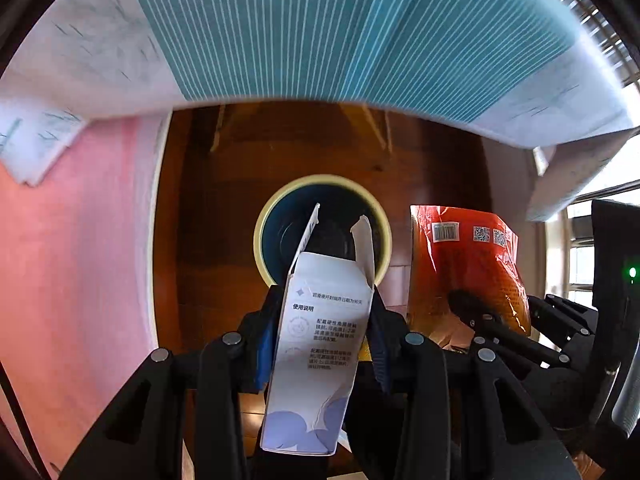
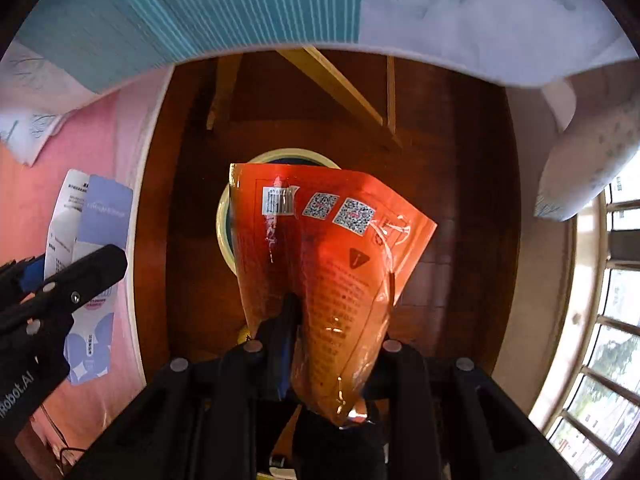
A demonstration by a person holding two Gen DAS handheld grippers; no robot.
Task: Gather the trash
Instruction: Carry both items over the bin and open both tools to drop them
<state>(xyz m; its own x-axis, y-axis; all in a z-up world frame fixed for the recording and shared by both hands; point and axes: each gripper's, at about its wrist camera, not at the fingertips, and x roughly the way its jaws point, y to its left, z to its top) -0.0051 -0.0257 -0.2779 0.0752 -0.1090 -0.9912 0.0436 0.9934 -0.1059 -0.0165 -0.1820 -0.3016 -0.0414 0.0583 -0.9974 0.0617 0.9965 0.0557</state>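
My left gripper (image 1: 326, 312) is shut on a white carton with purple print (image 1: 316, 344), its torn top open, held above a round bin with a cream rim (image 1: 320, 181) and dark inside on the wooden floor. My right gripper (image 2: 332, 320) is shut on an orange plastic snack bag (image 2: 332, 256) with a barcode and QR codes, held over the same bin's rim (image 2: 280, 156). The orange bag (image 1: 464, 264) shows to the right of the carton in the left wrist view. The carton (image 2: 88, 248) and left gripper's finger (image 2: 86, 272) show at the left in the right wrist view.
A bed or table edge with teal striped cloth (image 1: 340, 28) and white patterned sheet (image 1: 80, 60) hangs over the far side. A pink surface (image 1: 72, 260) lies to the left. Dark wooden floor (image 2: 452, 160) surrounds the bin. Windows (image 2: 608, 320) are at the right.
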